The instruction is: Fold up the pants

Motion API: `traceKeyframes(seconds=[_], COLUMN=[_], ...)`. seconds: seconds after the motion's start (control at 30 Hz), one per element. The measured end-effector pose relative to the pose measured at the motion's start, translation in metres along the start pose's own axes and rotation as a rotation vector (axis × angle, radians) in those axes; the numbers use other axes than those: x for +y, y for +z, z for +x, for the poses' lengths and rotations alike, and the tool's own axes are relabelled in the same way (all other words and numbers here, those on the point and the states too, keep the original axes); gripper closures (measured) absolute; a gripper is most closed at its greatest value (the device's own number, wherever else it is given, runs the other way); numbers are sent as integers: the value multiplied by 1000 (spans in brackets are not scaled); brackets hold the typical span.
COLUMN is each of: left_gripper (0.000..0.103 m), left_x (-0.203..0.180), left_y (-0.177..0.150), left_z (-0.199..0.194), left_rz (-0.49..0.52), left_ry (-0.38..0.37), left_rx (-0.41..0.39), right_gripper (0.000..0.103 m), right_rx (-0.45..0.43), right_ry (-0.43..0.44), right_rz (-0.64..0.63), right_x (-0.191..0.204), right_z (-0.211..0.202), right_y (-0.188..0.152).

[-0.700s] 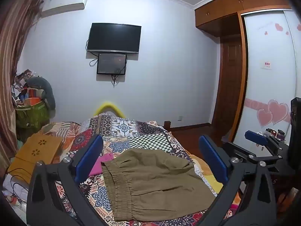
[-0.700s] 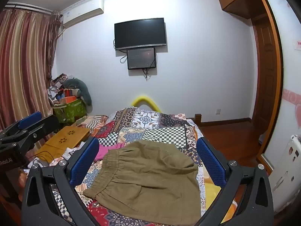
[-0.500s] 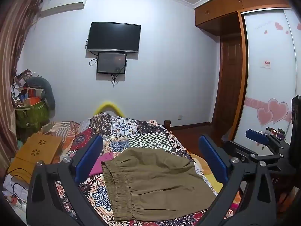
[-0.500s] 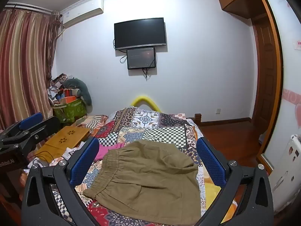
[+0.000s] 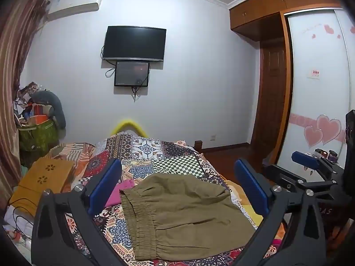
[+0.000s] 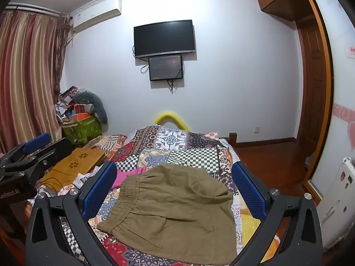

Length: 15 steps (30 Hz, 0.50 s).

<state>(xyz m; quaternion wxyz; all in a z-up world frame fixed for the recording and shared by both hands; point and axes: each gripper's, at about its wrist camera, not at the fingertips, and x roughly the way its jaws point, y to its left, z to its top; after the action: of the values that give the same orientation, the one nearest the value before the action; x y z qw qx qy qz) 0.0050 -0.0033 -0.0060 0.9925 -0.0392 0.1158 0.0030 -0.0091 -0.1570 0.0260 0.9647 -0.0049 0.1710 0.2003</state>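
Olive-brown pants (image 5: 186, 215) (image 6: 177, 212) lie folded on the patchwork quilt, the elastic waistband toward the left. My left gripper (image 5: 177, 184) hovers above and short of them, jaws wide open with nothing between the blue pads. My right gripper (image 6: 175, 184) is likewise open and empty, held over the near part of the bed. Each gripper shows in the other's view: the right one at the right edge of the left wrist view (image 5: 310, 164), the left one at the left edge of the right wrist view (image 6: 33, 150).
A patchwork quilt (image 5: 173, 155) (image 6: 190, 148) covers the bed. A pink cloth (image 5: 122, 188) (image 6: 124, 175) lies left of the pants. A wooden lap desk (image 5: 44, 177) (image 6: 77, 161) and a cluttered green bag (image 6: 82, 128) sit left. A wardrobe (image 5: 317, 88) stands right.
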Motion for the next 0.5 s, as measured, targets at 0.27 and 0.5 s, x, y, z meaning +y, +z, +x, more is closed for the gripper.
traceKeyframes(seconds=[0.27, 0.5], left_gripper=[0, 0], left_x=[0, -2], left_y=[0, -1], left_z=[1, -1], left_rz=[0, 1], left_ry=[2, 2], left_rx=[1, 1], right_gripper=[0, 0], right_rx=[1, 4], right_ry=[-2, -1], right_rz=[-1, -4], right_x=[-3, -2], right_z=[1, 0], right_y=[-4, -3])
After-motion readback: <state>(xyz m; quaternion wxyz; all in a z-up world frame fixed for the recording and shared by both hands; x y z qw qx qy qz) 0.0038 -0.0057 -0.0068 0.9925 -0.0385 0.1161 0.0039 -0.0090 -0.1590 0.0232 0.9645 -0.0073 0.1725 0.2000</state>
